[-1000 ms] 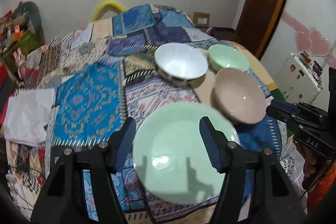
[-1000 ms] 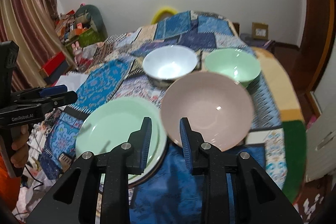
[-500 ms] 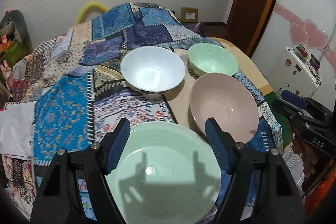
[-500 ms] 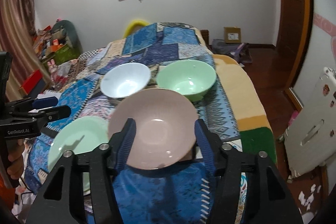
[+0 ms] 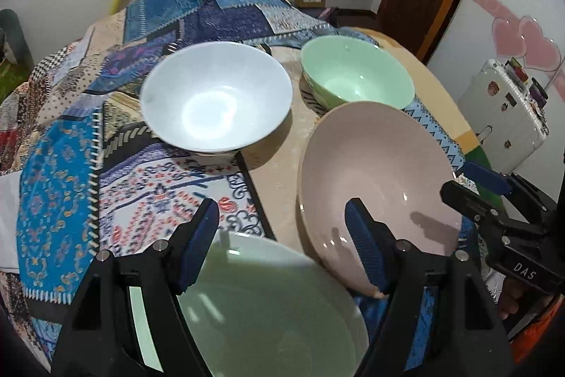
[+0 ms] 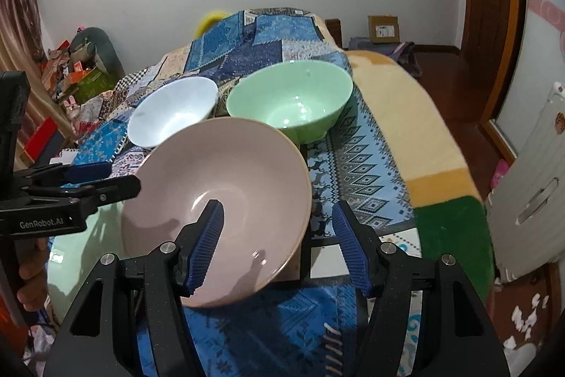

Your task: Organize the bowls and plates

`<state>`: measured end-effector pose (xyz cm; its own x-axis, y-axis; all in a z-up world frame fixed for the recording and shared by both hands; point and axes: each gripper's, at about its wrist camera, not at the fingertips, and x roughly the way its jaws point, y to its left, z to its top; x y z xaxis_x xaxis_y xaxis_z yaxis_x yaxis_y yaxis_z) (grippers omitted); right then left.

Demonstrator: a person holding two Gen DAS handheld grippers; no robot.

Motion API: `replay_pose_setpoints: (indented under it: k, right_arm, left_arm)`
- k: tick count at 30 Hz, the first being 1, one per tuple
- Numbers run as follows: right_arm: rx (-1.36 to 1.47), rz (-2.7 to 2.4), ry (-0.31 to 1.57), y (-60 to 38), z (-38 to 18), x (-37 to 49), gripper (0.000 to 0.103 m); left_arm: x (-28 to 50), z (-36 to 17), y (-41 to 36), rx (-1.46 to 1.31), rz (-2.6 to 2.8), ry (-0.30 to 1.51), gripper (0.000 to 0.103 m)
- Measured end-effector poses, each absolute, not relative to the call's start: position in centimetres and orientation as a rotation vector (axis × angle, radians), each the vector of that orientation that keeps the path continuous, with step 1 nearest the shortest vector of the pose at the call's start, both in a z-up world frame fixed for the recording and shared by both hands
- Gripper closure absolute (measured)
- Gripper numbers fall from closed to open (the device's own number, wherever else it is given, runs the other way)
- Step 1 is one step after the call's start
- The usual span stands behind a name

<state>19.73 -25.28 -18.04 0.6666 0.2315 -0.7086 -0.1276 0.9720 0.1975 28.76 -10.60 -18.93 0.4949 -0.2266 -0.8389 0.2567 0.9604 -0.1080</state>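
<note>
While the left tool [image 5: 280,235] hangs released over the pale green plate [image 5: 268,306], its blue pads stand apart with nothing pressed between them; the jaws have just been opening. That plate lies at the near edge of the bed's patchwork quilt [image 5: 63,186], low in the left wrist view. Beyond it, further up the quilt, a white bowl [image 5: 217,101] stands upright. To its right a green bowl [image 5: 356,76] stands upright as well, near the white one but apart from it. In front of the green bowl sits a pink bowl [image 5: 378,186], tilted, its near rim just beside the plate; whether the two touch cannot be told. The right tool [image 6: 277,242] is released too: its jaws straddle the pink bowl's near right rim, the left pad over the bowl's inside, the right pad outside and clear of it. A white suitcase [image 5: 508,115] stands off the bed on the far right.
</note>
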Motion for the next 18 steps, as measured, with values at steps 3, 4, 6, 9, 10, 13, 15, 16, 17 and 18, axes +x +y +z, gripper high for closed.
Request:
replay_pose_setpoints:
  k: [3, 4, 6, 9, 10, 13, 15, 16, 17, 18]
  right_arm:
    - [0.153, 0.221, 0.835, -25.3, -18.8, 20.1, 0.044]
    - [0.157, 0.223, 0.838, -25.3, -19.0, 20.2, 0.046]
    - [0.164, 0.231, 0.849, -25.4, -19.5, 20.4, 0.054]
    - [0.179, 0.242, 0.862, -25.5, -20.0, 20.6, 0.061]
    - [0.183, 0.241, 0.864, -25.6, -20.1, 20.7, 0.063]
    - [0.194, 0.241, 0.871, -25.9, -20.5, 20.8, 0.073]
    - [0.203, 0.246, 0.878, -26.0, -20.7, 20.8, 0.081]
    - [0.208, 0.251, 0.88, -26.0, -20.8, 20.8, 0.083]
    - [0.211, 0.253, 0.884, -26.0, -20.9, 20.8, 0.085]
    - [0.215, 0.255, 0.884, -26.0, -20.9, 20.9, 0.085]
  left_arm:
    - [29.3, -19.8, -11.3, 0.043, -0.305, 1.022, 0.031]
    - [29.4, -20.0, -11.5, 0.046, -0.309, 1.025, 0.035]
    - [29.8, -20.4, -11.8, 0.05, -0.315, 1.036, 0.043]
    - [30.2, -21.0, -12.0, 0.04, -0.322, 1.053, 0.05]
    - [30.3, -21.1, -12.1, 0.038, -0.325, 1.057, 0.054]
    - [30.6, -21.4, -12.4, 0.036, -0.332, 1.067, 0.065]
    - [30.8, -21.6, -12.6, 0.033, -0.342, 1.075, 0.073]
    - [30.8, -21.7, -12.7, 0.034, -0.348, 1.079, 0.078]
    - [30.8, -21.8, -12.9, 0.037, -0.352, 1.083, 0.081]
    - [30.8, -21.8, -12.9, 0.039, -0.354, 1.084, 0.083]
